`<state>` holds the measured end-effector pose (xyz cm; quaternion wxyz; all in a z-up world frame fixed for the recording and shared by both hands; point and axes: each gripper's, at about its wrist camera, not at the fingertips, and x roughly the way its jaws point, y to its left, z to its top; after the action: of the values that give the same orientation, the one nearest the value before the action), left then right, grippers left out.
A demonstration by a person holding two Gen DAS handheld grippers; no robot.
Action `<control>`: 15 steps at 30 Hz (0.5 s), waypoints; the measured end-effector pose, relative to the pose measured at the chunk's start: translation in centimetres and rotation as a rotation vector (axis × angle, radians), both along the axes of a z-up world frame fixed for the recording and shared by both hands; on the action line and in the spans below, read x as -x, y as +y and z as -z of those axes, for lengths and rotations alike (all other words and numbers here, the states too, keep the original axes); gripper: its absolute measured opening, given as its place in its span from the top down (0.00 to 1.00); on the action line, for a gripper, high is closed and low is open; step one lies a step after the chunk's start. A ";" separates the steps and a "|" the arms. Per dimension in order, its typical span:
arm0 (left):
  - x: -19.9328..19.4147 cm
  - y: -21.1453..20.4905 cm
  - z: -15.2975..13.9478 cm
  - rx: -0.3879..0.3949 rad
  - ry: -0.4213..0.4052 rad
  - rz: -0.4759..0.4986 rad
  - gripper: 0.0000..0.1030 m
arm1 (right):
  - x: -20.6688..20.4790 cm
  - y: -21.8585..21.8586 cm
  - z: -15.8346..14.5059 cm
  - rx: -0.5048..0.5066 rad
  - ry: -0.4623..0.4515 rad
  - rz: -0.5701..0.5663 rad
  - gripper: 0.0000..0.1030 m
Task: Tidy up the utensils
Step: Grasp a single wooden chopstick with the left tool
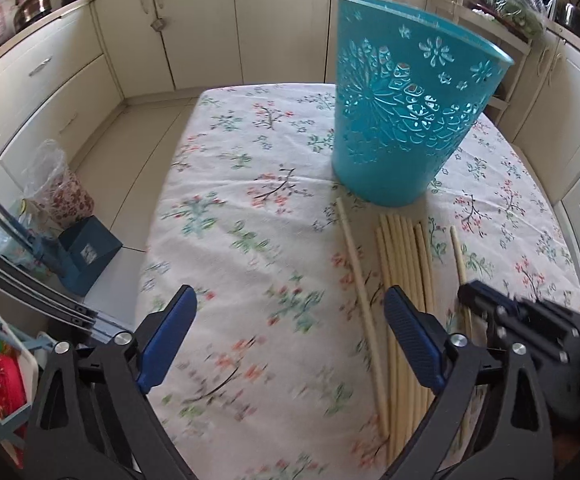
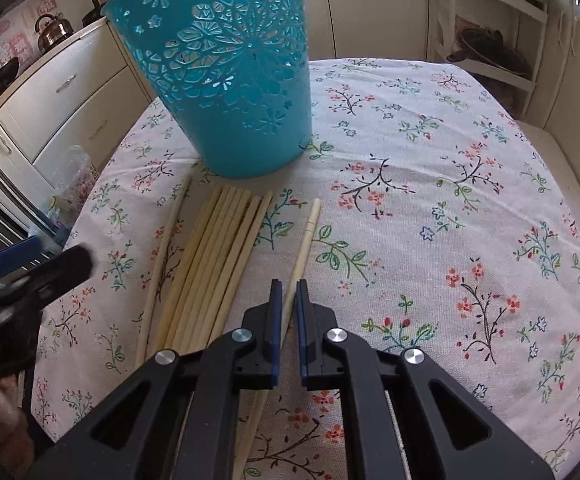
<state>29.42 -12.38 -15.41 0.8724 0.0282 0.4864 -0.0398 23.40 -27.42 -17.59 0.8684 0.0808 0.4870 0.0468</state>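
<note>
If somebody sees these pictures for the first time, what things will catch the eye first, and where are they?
First is the turquoise plastic basket with cut-out flowers, standing at the far side of the floral tablecloth. Just in front of it lies a bundle of pale wooden chopsticks, with single ones apart on both sides. The right gripper has its jaws nearly shut around the single chopstick to the right of the bundle.

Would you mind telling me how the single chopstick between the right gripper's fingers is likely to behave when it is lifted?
The chopstick looks thin, straight and wooden, so probably stiff and very light. The right gripper brackets it near one end, so the long free end may droop or pivot. Its smooth, slim shaft might slip or roll on the tablecloth if nudged.
</note>
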 end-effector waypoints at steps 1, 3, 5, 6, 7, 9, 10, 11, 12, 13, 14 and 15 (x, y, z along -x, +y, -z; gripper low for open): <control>-0.6 -0.5 0.5 -0.005 0.007 0.002 0.15 | -0.1 0.0 0.0 -0.005 0.001 0.000 0.92; -1.8 -1.7 1.4 -0.022 0.024 0.002 0.23 | -0.1 -0.2 0.0 -0.019 0.005 0.002 0.92; -2.7 -2.1 2.0 -0.027 0.031 0.003 0.27 | -0.1 -0.3 0.1 -0.029 0.005 0.001 0.92; -3.2 -2.6 2.2 -0.036 0.036 0.002 0.30 | 0.1 -0.5 0.0 -0.034 0.005 0.000 0.92; -3.7 -3.0 2.5 -0.055 0.039 0.001 0.33 | 0.2 -0.6 0.0 -0.039 0.006 -0.001 0.92; -4.4 -3.2 3.1 -0.074 0.055 -0.005 0.47 | 0.0 -0.6 0.1 -0.047 0.008 -0.001 0.92; -4.8 -3.2 3.5 -0.072 0.075 -0.006 0.52 | 0.0 -0.6 0.1 -0.053 0.009 -0.001 0.92; -5.0 -3.1 3.6 -0.054 0.077 -0.001 0.58 | 0.0 -0.7 0.1 -0.057 0.011 0.000 0.92; -5.2 -3.0 3.6 -0.036 0.070 0.008 0.66 | -0.1 -0.7 0.1 -0.061 0.011 0.001 0.92; -5.4 -3.2 3.5 -0.024 0.073 0.032 0.72 | -0.1 -0.7 0.1 -0.063 0.013 0.002 0.92; -5.4 -3.3 3.4 -0.019 0.075 0.053 0.87 | -0.1 -0.7 0.1 -0.066 0.013 0.002 0.92; -5.5 -3.5 3.4 -0.014 0.082 0.080 0.95 | -0.1 -0.7 0.1 -0.068 0.013 0.002 0.92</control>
<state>34.91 -15.91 -18.76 0.8491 0.0524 0.5207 -0.0725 23.52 -28.17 -17.69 0.8621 0.1111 0.4905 0.0618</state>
